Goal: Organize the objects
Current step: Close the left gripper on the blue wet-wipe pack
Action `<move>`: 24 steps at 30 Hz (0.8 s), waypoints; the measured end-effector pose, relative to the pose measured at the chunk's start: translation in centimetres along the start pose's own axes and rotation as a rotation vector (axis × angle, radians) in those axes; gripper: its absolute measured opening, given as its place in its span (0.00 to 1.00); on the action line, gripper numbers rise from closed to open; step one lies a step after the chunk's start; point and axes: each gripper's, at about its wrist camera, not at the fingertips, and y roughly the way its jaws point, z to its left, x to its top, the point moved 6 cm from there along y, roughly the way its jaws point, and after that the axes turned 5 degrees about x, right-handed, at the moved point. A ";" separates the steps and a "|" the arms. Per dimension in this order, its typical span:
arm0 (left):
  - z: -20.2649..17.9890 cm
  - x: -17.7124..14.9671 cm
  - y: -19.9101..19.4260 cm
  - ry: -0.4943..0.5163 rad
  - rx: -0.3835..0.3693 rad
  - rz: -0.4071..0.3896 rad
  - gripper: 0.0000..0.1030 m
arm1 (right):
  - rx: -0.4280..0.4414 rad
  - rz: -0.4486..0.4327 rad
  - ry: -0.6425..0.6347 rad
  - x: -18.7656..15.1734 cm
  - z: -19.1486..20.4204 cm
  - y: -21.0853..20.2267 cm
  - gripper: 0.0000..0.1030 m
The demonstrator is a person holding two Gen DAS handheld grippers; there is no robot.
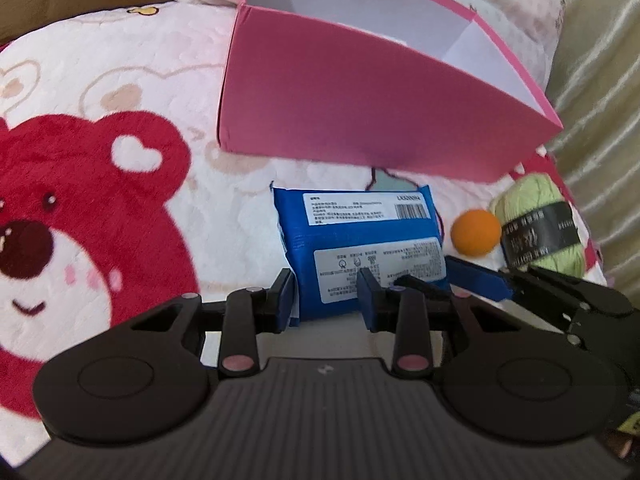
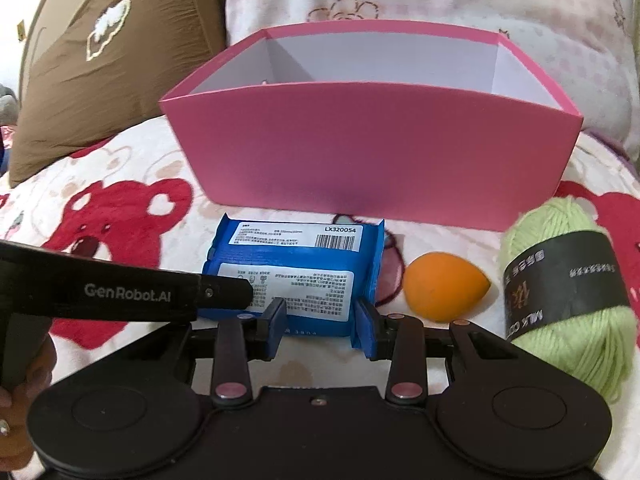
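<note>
Left wrist view shows the left tool (image 1: 326,298) closed on the near end of a flat blue plastic pack with white printed labels (image 1: 360,240), its blue pads pinching one near corner portion of the soft wrapper. The right tool (image 2: 320,326) grips the same pack's near edge from the other side, and its fingers (image 1: 478,278) reach into the left view at the pack's right corner. Two grips on one limp pack look meant to keep it from sagging or twisting when lifted. The pack lies flat on a fleecy bedspread printed with red bears (image 1: 100,208), just in front of an open pink cardboard box with a white interior (image 2: 372,148), which appears empty as far as its inside shows and is probably where the things are to go. Beside the pack to the right lie an orange teardrop-shaped sponge (image 2: 444,284) and a skein of pale green yarn with a dark paper band (image 2: 568,300), both untouched on the bed. A brown embroidered cushion (image 2: 100,60) leans behind the box.
</note>
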 end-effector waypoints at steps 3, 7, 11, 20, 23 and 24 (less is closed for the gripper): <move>0.1 -0.7 -0.8 0.012 0.011 0.024 0.32 | 0.018 0.012 -0.014 -0.5 0.7 -0.3 0.41; 0.5 -1.1 -1.5 -0.015 0.026 0.040 0.32 | 0.066 0.021 0.030 -1.5 1.6 -1.0 0.45; 1.3 -1.5 -1.0 -0.080 0.013 0.087 0.35 | 0.062 0.010 0.021 -1.7 1.4 -1.7 0.45; 2.1 -0.6 -0.8 -0.086 0.065 0.005 0.34 | 0.077 0.005 0.142 -1.6 -0.8 -0.8 0.46; 1.7 -0.3 -0.8 -0.065 0.044 -0.015 0.25 | 0.092 -0.022 0.224 -1.7 -1.3 -0.6 0.38; 1.4 -0.2 -0.9 -0.062 0.033 -0.022 0.25 | 0.105 -0.026 0.235 -1.6 -1.2 -0.6 0.34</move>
